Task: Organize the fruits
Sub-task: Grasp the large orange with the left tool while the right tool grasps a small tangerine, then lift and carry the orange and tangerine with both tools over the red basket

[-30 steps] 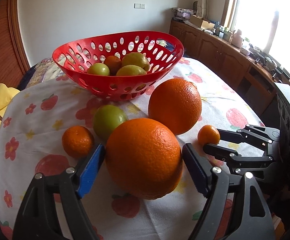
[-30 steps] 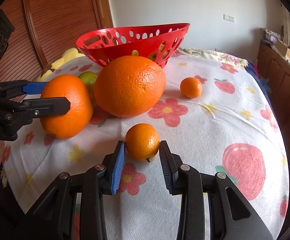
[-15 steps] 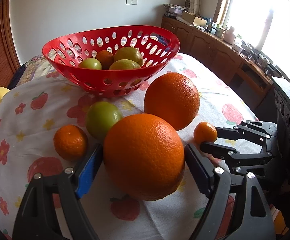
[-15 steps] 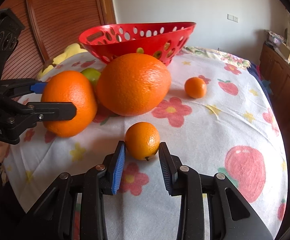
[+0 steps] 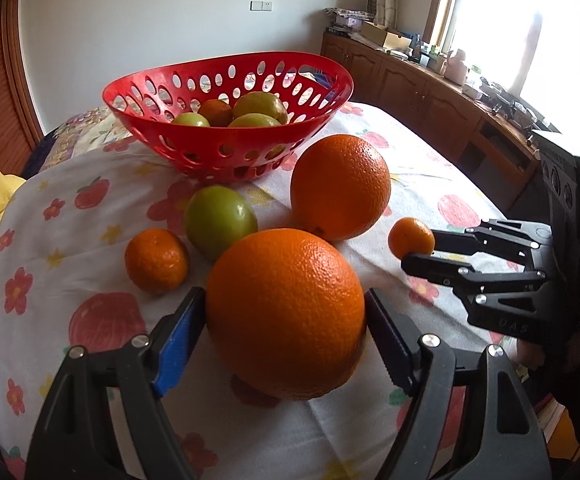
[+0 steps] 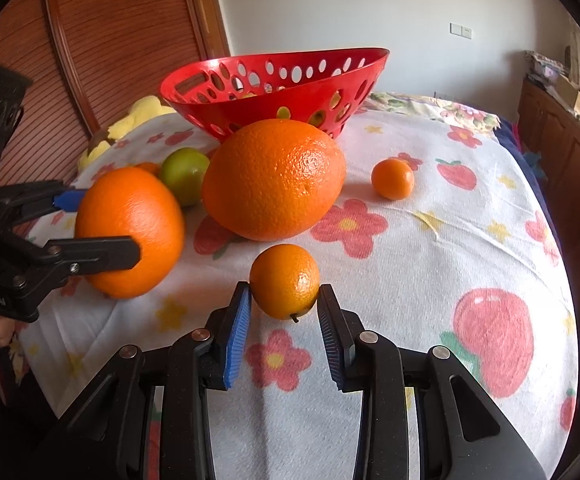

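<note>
1. A big orange sits between the fingers of the left gripper, both blue pads pressed against its sides, so the fingers are clamped on it. From the right wrist view it looks raised just off the cloth, though I cannot tell for sure.
2. A small orange sits between the fingers of the right gripper; the pads touch or nearly touch its sides at their tips, and whether they grip it I cannot tell. It looks just clear of the cloth.
3. Beyond the left fingers lie a second big orange, a green fruit and, to their left, a mandarin.
4. Beyond the right fingers, off to the right, a tiny mandarin lies alone.
5. Farther back stands a red basket holding green fruits and one orange fruit.
6. Everything rests on a table under a white cloth printed with flowers and strawberries.
</note>
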A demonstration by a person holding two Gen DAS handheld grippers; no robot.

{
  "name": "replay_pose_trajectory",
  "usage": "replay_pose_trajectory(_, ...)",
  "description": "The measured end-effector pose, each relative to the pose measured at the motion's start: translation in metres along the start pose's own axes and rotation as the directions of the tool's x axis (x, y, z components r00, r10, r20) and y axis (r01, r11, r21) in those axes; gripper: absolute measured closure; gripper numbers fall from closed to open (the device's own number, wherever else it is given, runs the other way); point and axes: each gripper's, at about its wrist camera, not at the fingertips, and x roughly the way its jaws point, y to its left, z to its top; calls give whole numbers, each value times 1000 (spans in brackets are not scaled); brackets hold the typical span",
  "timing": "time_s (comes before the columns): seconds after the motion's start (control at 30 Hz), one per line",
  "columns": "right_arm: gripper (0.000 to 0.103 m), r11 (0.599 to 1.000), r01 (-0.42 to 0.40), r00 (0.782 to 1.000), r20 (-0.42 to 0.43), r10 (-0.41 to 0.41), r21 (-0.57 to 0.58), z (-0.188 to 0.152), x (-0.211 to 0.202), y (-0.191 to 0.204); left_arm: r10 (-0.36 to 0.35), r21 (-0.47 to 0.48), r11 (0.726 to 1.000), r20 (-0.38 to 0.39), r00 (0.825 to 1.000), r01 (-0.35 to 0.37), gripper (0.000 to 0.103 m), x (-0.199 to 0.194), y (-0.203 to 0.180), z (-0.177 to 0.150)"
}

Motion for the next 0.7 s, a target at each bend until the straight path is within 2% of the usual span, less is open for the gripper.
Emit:
replay_pose_trajectory(0.2,70,1000,2,1000,11,-2,-10,-1,-6,7,10,2,1000,-3,1000,-10,25,-6,-1,-7)
replay_pose_trajectory(0.37,70,1000,2,1000,15,-2,-19,-1,-11,12,7,8,1000,23,1000,-7,25,-16,-4,-7)
replay_pose_trajectory(0.53,70,1000,0,999,36,0,-20,3,-19,15,6,2,1000,63,998,-6,25,-30,-3,0)
replay_pose_trajectory(0.7,70,999,9,997,78,-6,-44,19,-33,18,7,0,1000,128,992,-7,25,-50,3,21)
